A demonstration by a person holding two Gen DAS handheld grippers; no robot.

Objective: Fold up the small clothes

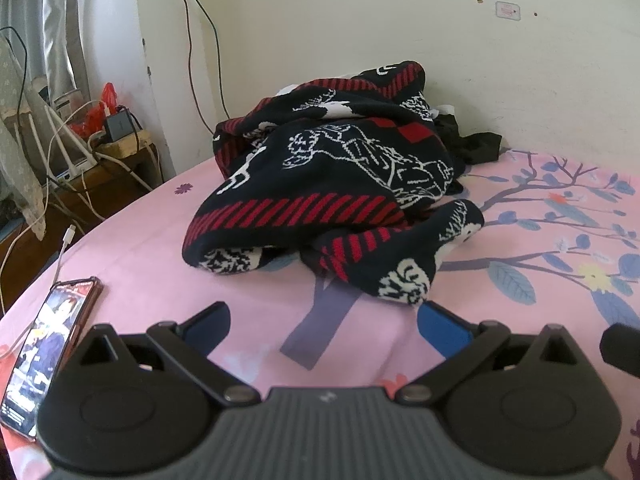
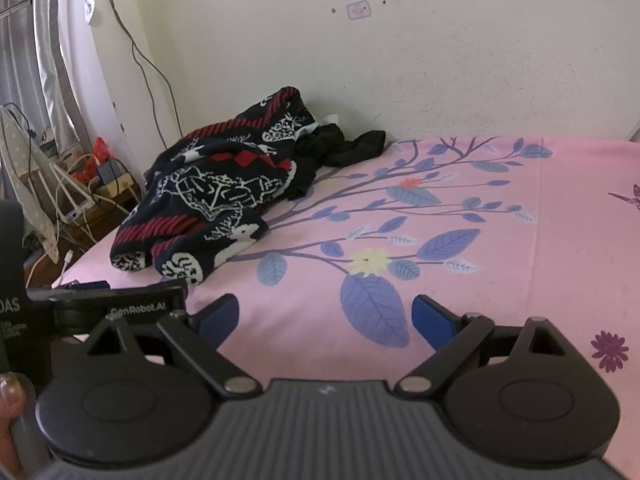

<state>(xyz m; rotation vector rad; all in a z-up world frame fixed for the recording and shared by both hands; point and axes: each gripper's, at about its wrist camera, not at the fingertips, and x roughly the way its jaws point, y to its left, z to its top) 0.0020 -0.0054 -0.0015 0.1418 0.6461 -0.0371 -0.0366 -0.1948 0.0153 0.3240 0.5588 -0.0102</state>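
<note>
soft, even daylight fills both views, brightest at the curtain (image 1: 60, 20) in the upper left, where the fabric washes out pale. the wall (image 1: 400, 20) is evenly lit, without glare. shadows are faint, only a dim one under the dark knit garment (image 1: 328, 176). fisheye distortion bows the bed (image 2: 520, 220) edge and darkens the frame corners. the picture is a little soft and grainy, and the phone (image 1: 48, 352) screen smears near the left edge.

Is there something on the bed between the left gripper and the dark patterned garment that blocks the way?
Nothing visible does. Only bare pink bedsheet lies between the open left gripper and the patterned garment. The phone lies off to the side.
</note>
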